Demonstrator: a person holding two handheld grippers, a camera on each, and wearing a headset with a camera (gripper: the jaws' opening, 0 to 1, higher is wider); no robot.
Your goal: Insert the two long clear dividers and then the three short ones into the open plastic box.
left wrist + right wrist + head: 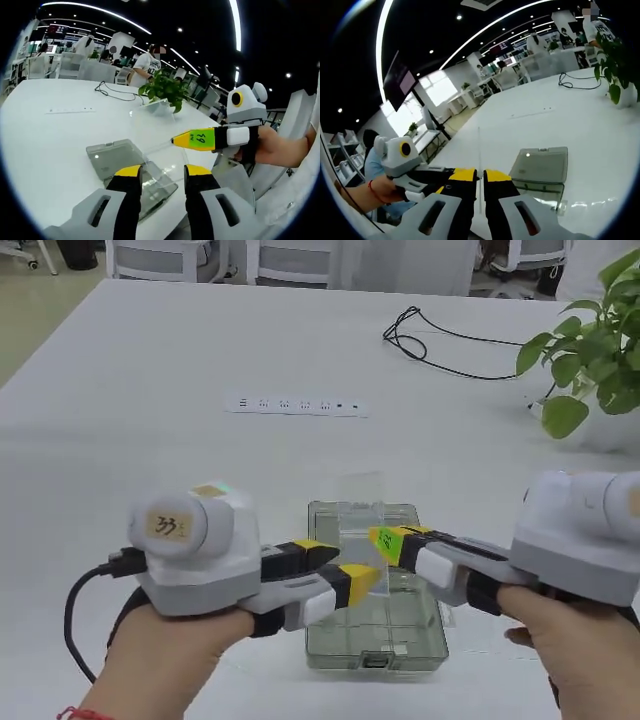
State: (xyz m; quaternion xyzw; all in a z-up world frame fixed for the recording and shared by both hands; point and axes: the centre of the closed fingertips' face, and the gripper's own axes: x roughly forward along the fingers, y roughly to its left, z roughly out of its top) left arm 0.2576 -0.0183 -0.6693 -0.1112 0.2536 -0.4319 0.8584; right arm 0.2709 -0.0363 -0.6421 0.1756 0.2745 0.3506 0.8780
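Observation:
The open clear plastic box (pixel 322 635) lies on the white table near me, its lid folded back flat on the far side. My right gripper (pixel 386 538) is shut on a clear divider (pixel 362 502), which stands upright over the box's rear half. In the right gripper view the divider (pixel 479 150) shows edge-on as a thin line between the nearly closed jaws, with the box (pixel 540 170) beyond. My left gripper (pixel 345 565) is open just left of the box, nothing between its jaws. In the left gripper view the box (pixel 115 157) lies ahead, and the divider (pixel 155 125) hangs from the right gripper (pixel 175 141).
A white power strip (pixel 295 405) lies mid-table. A black cable (pixel 430 340) loops at the back right. A potted plant (pixel 595 350) stands at the right edge. Chairs line the far side, and people are in the background.

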